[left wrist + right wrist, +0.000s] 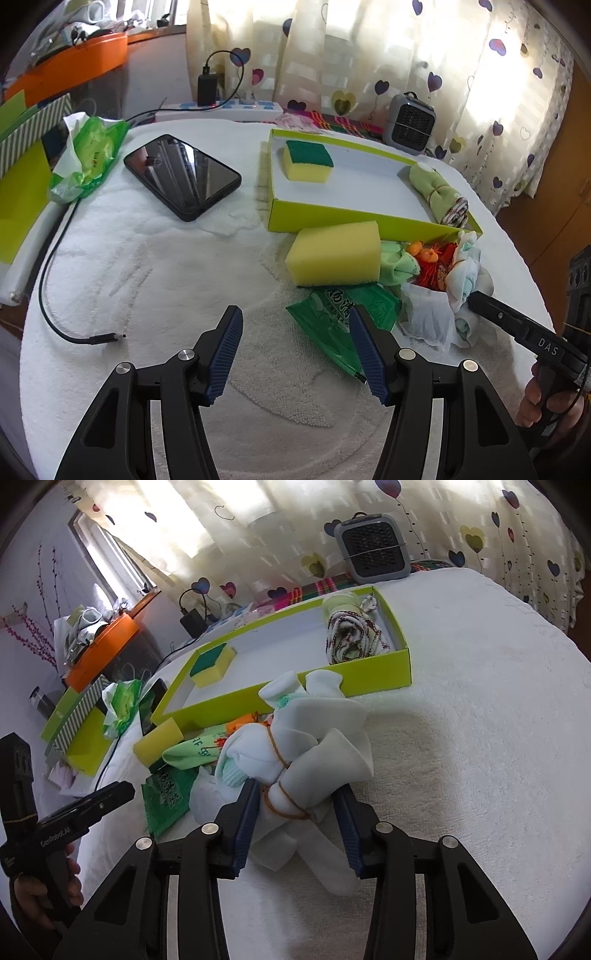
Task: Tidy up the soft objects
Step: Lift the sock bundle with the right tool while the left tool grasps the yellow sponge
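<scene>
Nearest the right camera, the right gripper [295,823] straddles a white sock bundle [295,760] tied with rubber bands; its blue pads stand on either side of the bundle's bound neck, roughly at its width, and whether they already pinch it cannot be told. The bundle lies on the white towel [480,738], just in front of the lime-green box [369,672]. The left gripper [295,350] hovers wide apart and holds nothing, above the towel just in front of a green tissue packet [332,314].

Just short of the box's near wall sits the unsorted pile: a plain yellow sponge [336,258] touching that wall, a light-green sock [399,264], something red and orange [436,262] too tangled to name, and a white tissue [428,314].

Inside the box, two things are already stored: a yellow sponge with a green scouring top [306,160] at its left end and a rolled green cloth [439,194] at its right end, with bare floor between them.

Judged from this, the sorting is partly done; the sock bundle seems the piece in hand, and the sponge, sock and red item are left. Left of the box lie a black phone [181,175] and a cable [55,295].
</scene>
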### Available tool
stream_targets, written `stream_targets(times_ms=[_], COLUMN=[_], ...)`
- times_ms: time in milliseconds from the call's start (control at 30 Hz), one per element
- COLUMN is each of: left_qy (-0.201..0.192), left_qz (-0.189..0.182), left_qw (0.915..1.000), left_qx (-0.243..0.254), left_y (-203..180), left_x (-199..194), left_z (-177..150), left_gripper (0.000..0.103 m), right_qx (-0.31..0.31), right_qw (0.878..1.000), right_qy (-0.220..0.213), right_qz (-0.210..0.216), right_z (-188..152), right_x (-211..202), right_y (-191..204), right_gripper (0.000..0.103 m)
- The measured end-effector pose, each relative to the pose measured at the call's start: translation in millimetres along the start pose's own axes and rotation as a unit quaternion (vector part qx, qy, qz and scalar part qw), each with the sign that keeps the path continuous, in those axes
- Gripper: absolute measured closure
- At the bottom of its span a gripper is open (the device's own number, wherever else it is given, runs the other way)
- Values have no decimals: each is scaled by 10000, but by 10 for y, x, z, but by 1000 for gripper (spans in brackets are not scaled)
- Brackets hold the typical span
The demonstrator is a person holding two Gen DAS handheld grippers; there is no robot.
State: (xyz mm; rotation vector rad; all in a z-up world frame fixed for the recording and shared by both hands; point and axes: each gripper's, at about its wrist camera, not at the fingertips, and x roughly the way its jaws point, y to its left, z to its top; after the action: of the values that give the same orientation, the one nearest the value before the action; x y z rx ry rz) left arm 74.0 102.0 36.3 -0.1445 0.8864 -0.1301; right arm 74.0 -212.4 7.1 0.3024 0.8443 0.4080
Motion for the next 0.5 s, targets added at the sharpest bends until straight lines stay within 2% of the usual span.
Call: stream_targets(times_ms=[167, 500], left_qy=[-21, -75], left_qz=[-33, -153], left_qw=[10000, 9998], left_qx=[15, 97], left_y=[-17, -46], left_x=[-2, -18], left_z=[3, 99], left_gripper=[43, 43], right_qx=[-86, -580], right_qw=[9999, 9957], right_qy=[-47, -230], right_qz=[-80, -680], right_z=[-20, -5], right_x=[-50, -225], right_y=[2, -11], right_gripper=[65, 65])
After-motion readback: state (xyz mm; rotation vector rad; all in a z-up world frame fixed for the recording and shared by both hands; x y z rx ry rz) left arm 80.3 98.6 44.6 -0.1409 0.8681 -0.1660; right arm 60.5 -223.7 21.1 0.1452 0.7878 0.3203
